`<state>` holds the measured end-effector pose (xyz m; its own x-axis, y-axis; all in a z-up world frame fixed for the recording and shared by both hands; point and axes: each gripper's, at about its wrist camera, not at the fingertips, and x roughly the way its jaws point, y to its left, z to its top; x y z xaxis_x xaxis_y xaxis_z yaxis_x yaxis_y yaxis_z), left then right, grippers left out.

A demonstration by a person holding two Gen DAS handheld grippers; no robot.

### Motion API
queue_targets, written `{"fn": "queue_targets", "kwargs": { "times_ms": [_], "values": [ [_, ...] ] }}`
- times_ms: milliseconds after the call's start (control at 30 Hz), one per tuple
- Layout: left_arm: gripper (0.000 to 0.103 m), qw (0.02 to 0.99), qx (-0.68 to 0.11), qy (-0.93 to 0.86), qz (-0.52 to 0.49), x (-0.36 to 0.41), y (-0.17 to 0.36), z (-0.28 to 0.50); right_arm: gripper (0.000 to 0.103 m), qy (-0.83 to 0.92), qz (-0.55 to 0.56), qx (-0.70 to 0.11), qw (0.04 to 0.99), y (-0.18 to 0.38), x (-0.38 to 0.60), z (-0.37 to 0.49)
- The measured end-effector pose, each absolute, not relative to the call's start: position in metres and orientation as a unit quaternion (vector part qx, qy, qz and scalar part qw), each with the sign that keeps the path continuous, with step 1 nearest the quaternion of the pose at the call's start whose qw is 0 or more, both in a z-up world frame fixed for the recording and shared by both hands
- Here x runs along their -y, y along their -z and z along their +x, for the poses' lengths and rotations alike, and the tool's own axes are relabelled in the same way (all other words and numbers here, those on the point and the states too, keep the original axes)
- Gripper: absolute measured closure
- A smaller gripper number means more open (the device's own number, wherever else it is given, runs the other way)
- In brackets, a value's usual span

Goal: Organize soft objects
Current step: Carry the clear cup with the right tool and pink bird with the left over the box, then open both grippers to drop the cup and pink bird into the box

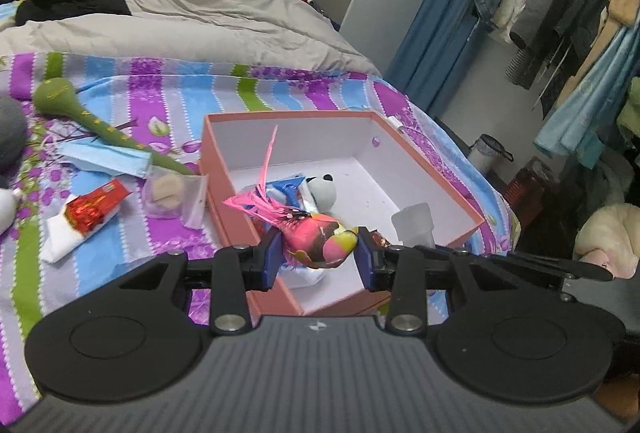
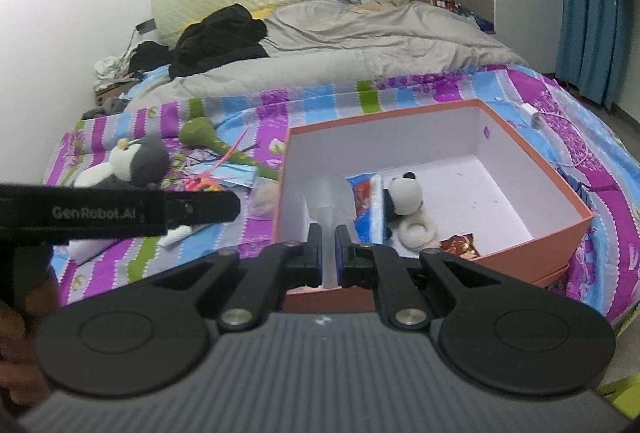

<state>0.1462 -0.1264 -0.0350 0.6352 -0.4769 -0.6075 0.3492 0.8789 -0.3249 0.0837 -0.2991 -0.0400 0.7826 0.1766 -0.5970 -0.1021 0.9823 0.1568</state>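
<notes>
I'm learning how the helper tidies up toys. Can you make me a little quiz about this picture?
1. True or false: the left gripper holds a pink toy bird between its fingers.
2. Which toy already lies inside the orange box? A) grey penguin plush B) panda plush C) green stuffed stick
3. Fill in: the right gripper is shut on a frosted, see-through ____.

Key
1. True; the bird hangs over the box's near edge.
2. B; the panda plush lies in the box, while the penguin plush and the green stuffed stick lie on the striped bedsheet.
3. Cup: the plastic cup.
</notes>
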Motion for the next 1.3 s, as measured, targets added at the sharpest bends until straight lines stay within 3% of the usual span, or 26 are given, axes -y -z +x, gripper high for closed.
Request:
{"fn": "queue_targets", "kwargs": {
  "times_ms": [867,967,1067,1167,1300],
  "values": [
    [0.059,0.854,-0.444,0.266,-0.043,0.226,0.081,0.286,0.090,-0.044,0.104,-0.409,0.906,0.087,0.368,0.200],
    [0.057,0.854,-0.444,0.269,-0.040,0.227,0.084,0.288,0.087,-0.042,0.110,-0.413,0.903,0.091,0.371,0.201],
    [0.048,0.855,-0.444,0.266,-0.039,0.228,0.084,0.287,0.082,-0.044,0.113,-0.412,0.903,0.092,0.373,0.201],
    [0.045,0.858,-0.439,0.262,-0.042,0.225,0.080,0.283,0.067,-0.041,0.118,-0.409,0.904,0.089,0.374,0.198],
    [0.044,0.864,-0.428,0.261,-0.046,0.219,0.071,0.274,0.066,-0.047,0.111,-0.396,0.910,0.080,0.371,0.189]
  ]
}}
